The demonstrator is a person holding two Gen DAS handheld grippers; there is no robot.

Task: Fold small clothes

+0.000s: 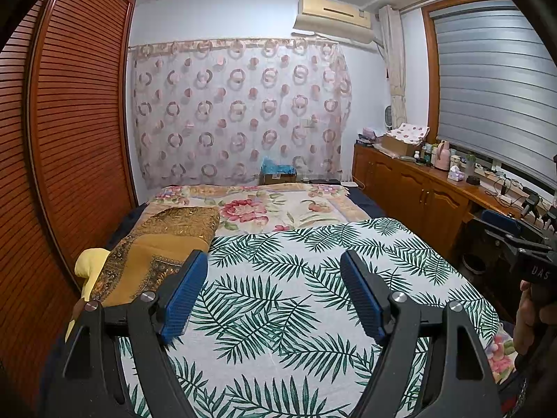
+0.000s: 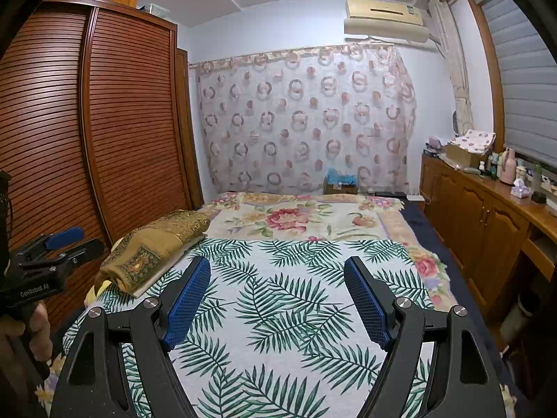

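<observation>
My left gripper [image 1: 275, 261] is open and empty, held above a white cloth printed with green palm leaves [image 1: 306, 278] that lies flat on the bed. My right gripper [image 2: 277, 266] is also open and empty above the same leaf cloth [image 2: 289, 296]. A folded gold-brown patterned fabric [image 1: 167, 240] lies at the cloth's left edge, also in the right wrist view [image 2: 156, 244]. A yellow item [image 1: 90, 264] shows beside it. The right gripper appears at the right edge of the left wrist view [image 1: 515, 237]; the left one appears at the left edge of the right wrist view [image 2: 59, 244].
A floral blanket [image 1: 271, 205] covers the far half of the bed. A slatted wooden wardrobe [image 1: 69, 139] stands on the left. A wooden cabinet [image 1: 417, 191] with bottles and boxes runs along the right under a window blind [image 1: 494, 87]. A patterned curtain [image 1: 240, 111] hangs at the back.
</observation>
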